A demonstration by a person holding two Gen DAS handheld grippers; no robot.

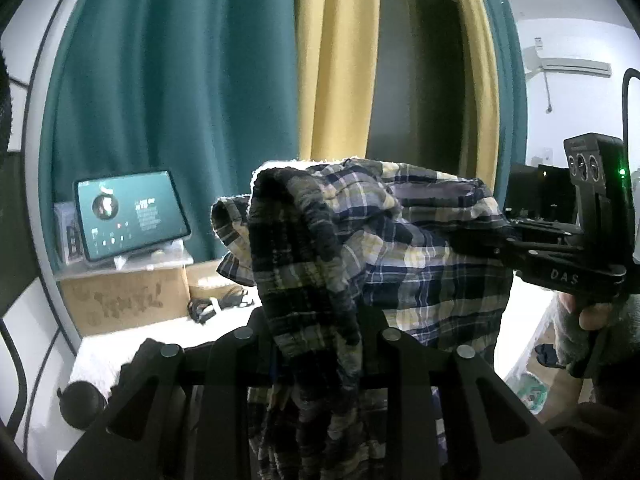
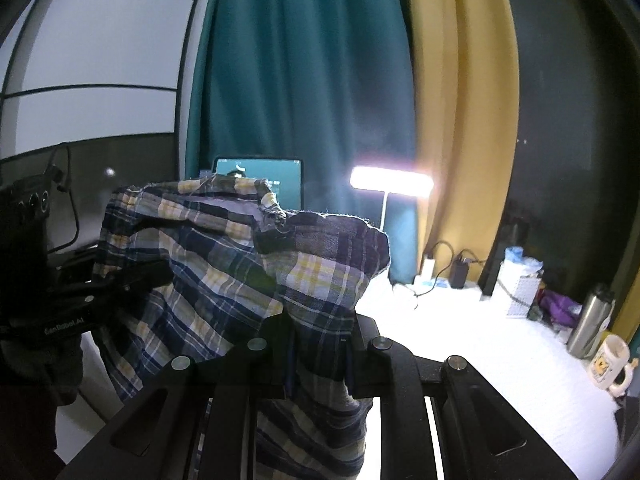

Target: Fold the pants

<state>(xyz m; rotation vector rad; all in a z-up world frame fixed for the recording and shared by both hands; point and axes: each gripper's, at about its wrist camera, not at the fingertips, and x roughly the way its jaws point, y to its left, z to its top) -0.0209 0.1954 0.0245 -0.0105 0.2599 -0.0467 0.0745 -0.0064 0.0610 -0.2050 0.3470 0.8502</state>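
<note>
left tongs (image 1: 316,344): clamped narrow on a bunched edge of the blue, navy and pale-yellow plaid cotton pants (image 1: 400,240), so this side has hold of the cloth, no gap showing between the pads.

pants, where they are: up in the air, slung between the two hands, not on the bench. From the left wrist view the cloth runs away to the right, over to the other tool.

long axis: roughly side to side, tongs to tongs, with a saggy hump in the middle and loose fabric hanging below both grips.

right tongs (image 2: 320,344): also pinched tight on a wad of the same pants (image 2: 224,264); from this side the cloth stretches off to the left, toward the left tool.

who's nearer: honestly neither, each hand owns one end. My guess is the next move depends on lowering both ends together so that span lands flat.

bench (image 2: 460,340): the white textured top sits below and to the right in the right view, bare where the pants would go.

containers: brown cardboard box (image 1: 128,300) at the back left, can't see inside. White mug with a yellow print (image 2: 608,364) and a steel bottle (image 2: 590,320) on the far right edge; contents not visible either.

risk: I'd watch that mug when the cloth swings down.
</note>
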